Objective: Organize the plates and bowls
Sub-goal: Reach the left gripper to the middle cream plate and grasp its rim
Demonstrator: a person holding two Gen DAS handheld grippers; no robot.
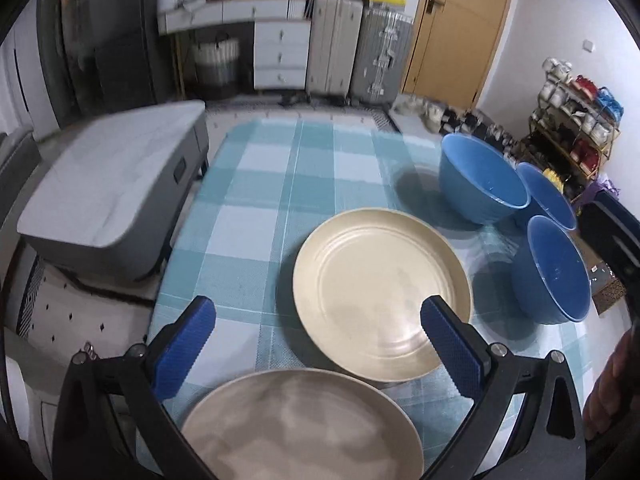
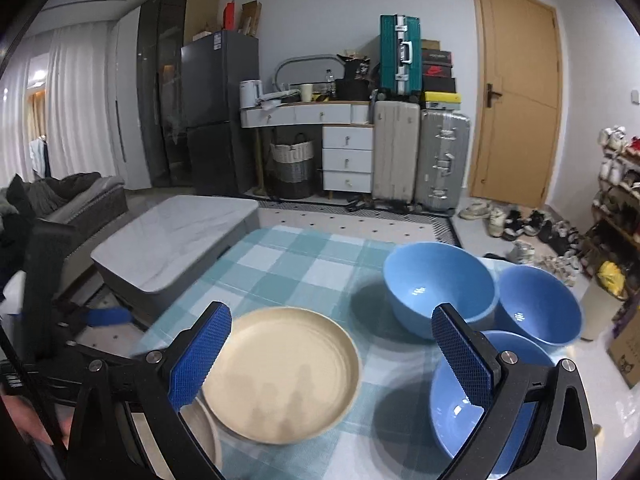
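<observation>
Currently both pairs of fingers are spread wide and nothing is gripped: the left gripper (image 1: 318, 344) is held over the near cream plate (image 1: 300, 428), the right gripper (image 2: 332, 350) over the checked surface (image 2: 304, 264). Taking the far cream plate (image 2: 280, 372) as landmark, the near plate is seen just before it, their rims overlapping. Three blue bowls (image 2: 438, 284) (image 2: 538, 308) (image 2: 464, 404) are clustered close together to its right, all upright on the surface.
</observation>
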